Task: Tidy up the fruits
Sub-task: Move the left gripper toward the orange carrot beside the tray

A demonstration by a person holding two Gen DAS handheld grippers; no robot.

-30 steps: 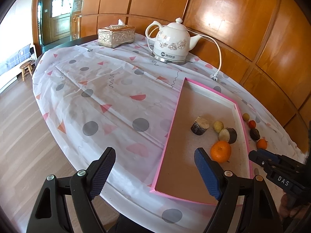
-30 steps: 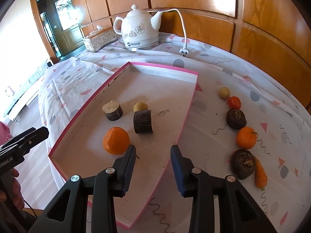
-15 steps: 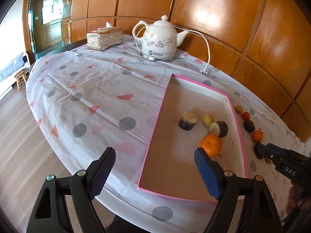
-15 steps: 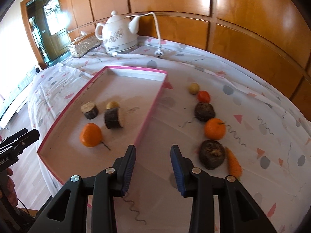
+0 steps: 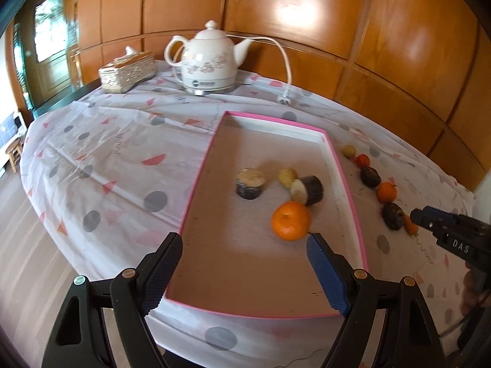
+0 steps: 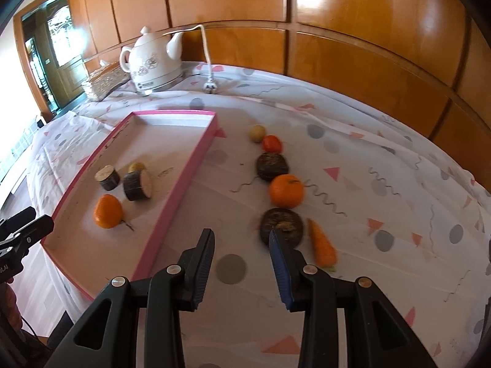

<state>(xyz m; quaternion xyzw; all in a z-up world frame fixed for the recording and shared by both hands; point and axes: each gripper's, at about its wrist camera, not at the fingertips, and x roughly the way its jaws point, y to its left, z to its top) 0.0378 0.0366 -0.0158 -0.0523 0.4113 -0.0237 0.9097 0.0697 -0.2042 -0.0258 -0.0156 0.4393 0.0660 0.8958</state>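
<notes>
- Left wrist view: the left gripper hangs with its blue-padded jaws wide apart and nothing between them, above the near end of the shallow pink-rimmed cardboard tray.
- The tray lies on a white tablecloth with grey dots and coral triangles.
- Inside the tray sit an orange mandarin, an upright dark-skinned cut stub with a pale top, a second dark cut stub lying on its side, and a small yellowish round fruit touching that second stub.
- To the right of the tray, on the cloth, a row of fruit runs away from the camera; details are small here.
- The right gripper enters at the right edge, its tip near the row's near end.
- A white floral ceramic electric kettle and an ornate silver-gold tissue box stand at the far side.
- Right wrist view: the right gripper has its jaws a narrow gap apart, clamped on nothing, above bare cloth just right of the tray.
- The row on the cloth reads, far to near: a pale yellow ball, a small red fruit, a dark round fruit, an orange mandarin on the cloth, a dark brown round fruit partly behind the right finger, and a small orange carrot just beside it.
</notes>
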